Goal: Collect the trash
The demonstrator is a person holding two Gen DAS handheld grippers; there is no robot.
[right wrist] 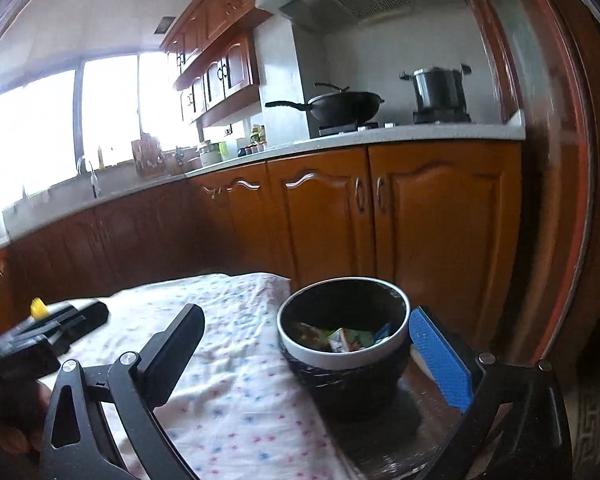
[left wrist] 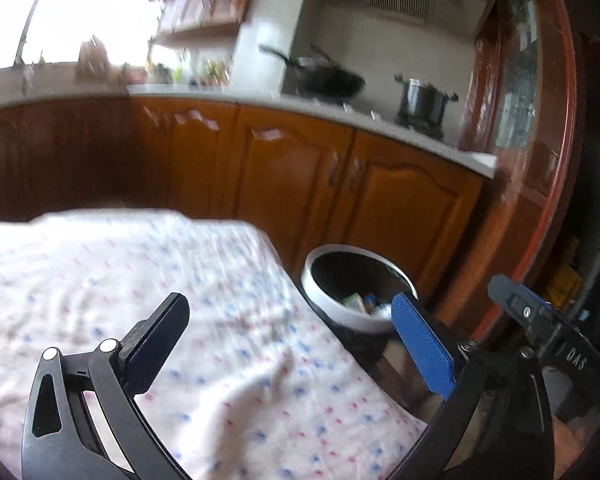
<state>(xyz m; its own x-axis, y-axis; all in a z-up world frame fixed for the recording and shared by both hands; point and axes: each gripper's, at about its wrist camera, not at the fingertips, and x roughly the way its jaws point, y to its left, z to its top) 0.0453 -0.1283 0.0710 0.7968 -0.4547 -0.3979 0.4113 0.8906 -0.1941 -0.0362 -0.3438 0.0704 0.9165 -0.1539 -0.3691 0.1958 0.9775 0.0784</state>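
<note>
A round bin with a white rim (right wrist: pixel 340 358) stands on a dark glossy surface just right of the flowered cloth (right wrist: pixel 228 380). Crumpled wrappers and a small carton (right wrist: pixel 346 338) lie inside it. My right gripper (right wrist: pixel 306 313) is open, level with the bin's mouth, and nothing is between its fingers. In the left wrist view the same bin (left wrist: pixel 364 320) sits ahead to the right, with scraps (left wrist: pixel 360 302) in it. My left gripper (left wrist: pixel 290 300) is open and empty over the cloth's (left wrist: pixel 180 264) right edge. Its blue pad (left wrist: pixel 420 344) overlaps the bin's near rim.
Wooden base cabinets (right wrist: pixel 340 216) run behind the table under a pale counter (right wrist: pixel 380 132), with a wok (right wrist: pixel 344 108) and a pot (right wrist: pixel 440 88) on the stove. A red-brown door frame (right wrist: pixel 556 200) stands at the right. The right gripper's black body (left wrist: pixel 540 316) shows beside the left one.
</note>
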